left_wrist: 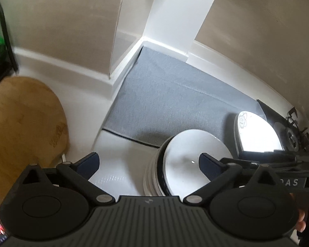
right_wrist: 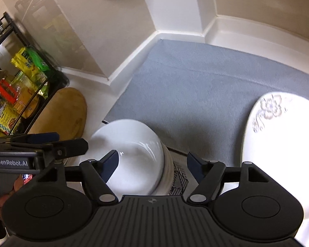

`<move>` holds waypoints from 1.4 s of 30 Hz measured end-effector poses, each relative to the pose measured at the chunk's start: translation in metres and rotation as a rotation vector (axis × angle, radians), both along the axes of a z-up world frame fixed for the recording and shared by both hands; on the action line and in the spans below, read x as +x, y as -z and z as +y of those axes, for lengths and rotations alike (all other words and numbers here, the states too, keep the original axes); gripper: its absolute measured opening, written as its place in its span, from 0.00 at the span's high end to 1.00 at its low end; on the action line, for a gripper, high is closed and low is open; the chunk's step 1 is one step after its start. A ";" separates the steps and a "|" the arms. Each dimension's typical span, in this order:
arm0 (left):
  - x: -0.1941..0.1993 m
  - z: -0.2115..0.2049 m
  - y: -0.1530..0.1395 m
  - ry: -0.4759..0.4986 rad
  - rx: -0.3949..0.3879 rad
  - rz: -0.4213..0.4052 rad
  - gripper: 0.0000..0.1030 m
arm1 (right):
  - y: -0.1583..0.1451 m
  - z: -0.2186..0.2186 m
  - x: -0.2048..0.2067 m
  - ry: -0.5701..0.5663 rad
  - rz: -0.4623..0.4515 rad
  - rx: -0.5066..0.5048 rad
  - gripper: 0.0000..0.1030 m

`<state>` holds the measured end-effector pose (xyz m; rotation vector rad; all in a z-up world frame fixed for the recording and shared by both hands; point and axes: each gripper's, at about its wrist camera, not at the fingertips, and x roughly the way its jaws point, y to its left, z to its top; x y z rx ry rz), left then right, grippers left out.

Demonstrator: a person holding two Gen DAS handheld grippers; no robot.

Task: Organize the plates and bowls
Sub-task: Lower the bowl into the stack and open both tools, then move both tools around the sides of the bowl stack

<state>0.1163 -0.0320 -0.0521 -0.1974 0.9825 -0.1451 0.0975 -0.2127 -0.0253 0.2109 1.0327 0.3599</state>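
Two grippers hang over a white tabletop (right_wrist: 96, 86), both tilted downward and both with their fingers spread, nothing pinched in either.

The left gripper (left_wrist: 149, 161) has its fingers very wide apart. Between and just beyond them the left wrist view shows bare tabletop and the left edge of a stack of white bowls (left_wrist: 187, 164); the right finger (left_wrist: 209, 163) overlaps the top bowl in the view, but whether it touches cannot be told.

In the right wrist view the right gripper (right_wrist: 152, 163) frames the same stack of white bowls (right_wrist: 134, 154). Its left finger (right_wrist: 110, 165) sits over the inside of the top bowl, while the other finger stands clear to the stack's right, above a printed black-and-white patch on the surface. The left gripper's fingers (right_wrist: 45, 136) show at the left edge, beside the stack.

A flower-patterned plate (right_wrist: 282, 144) lies well to the right of the bowls, on the edge of a grey mat (right_wrist: 206, 86). A wooden board (right_wrist: 63, 113) leans by a black rack (right_wrist: 20, 86) of packets and bottles at the left.
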 end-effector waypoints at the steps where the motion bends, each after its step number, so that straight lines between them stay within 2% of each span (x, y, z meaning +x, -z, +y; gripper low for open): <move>1: 0.001 0.001 0.002 -0.008 -0.007 0.013 0.01 | 0.001 -0.002 -0.002 0.010 0.006 0.006 0.26; 7: 0.000 0.002 0.014 -0.022 -0.008 0.051 0.01 | 0.013 -0.009 -0.008 0.042 0.056 0.028 0.25; 25: 0.004 -0.001 0.028 -0.018 -0.026 0.097 0.01 | 0.032 -0.014 -0.008 0.089 0.120 0.066 0.24; 33: 0.018 0.006 0.040 -0.040 -0.131 0.153 0.01 | 0.042 -0.014 -0.001 0.093 0.148 0.089 0.24; 42: 0.028 0.009 0.056 -0.051 -0.171 0.206 0.01 | 0.058 -0.011 0.009 0.094 0.201 0.113 0.24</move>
